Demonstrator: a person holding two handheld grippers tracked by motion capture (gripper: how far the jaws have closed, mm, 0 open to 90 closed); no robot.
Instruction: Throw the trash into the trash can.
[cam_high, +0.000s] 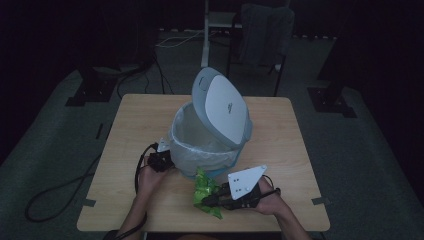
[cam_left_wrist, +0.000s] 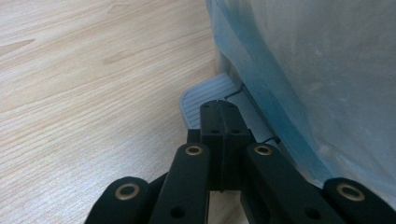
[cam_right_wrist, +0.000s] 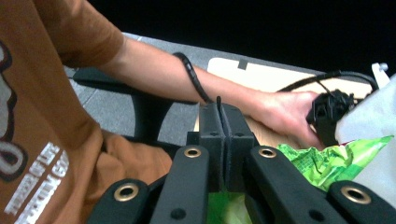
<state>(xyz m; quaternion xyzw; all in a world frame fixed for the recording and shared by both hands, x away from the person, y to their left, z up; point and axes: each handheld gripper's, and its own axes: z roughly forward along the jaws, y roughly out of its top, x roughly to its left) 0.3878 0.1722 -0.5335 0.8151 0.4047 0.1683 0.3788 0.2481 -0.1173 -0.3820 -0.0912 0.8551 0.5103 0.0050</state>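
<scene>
The bin (cam_high: 212, 135) stands mid-table (cam_high: 280, 150), lid raised, its small logo unreadable; left gripper (cam_left_wrist: 219, 109), jaws pressed together, on its pedal (cam_left_wrist: 205, 100); right gripper (cam_right_wrist: 219, 114) pinches the green wrapper (cam_right_wrist: 336, 161); shirt lettering (cam_right_wrist: 32, 182) partly legible.

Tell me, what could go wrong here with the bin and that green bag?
The left gripper, jaws shut, presses the bin's pedal; if it slips off, the raised lid would probably drop shut. The right gripper pinches the green bag by what looks like one edge, so it may slip out. The bag could also snag the plastic liner at the rim.
</scene>
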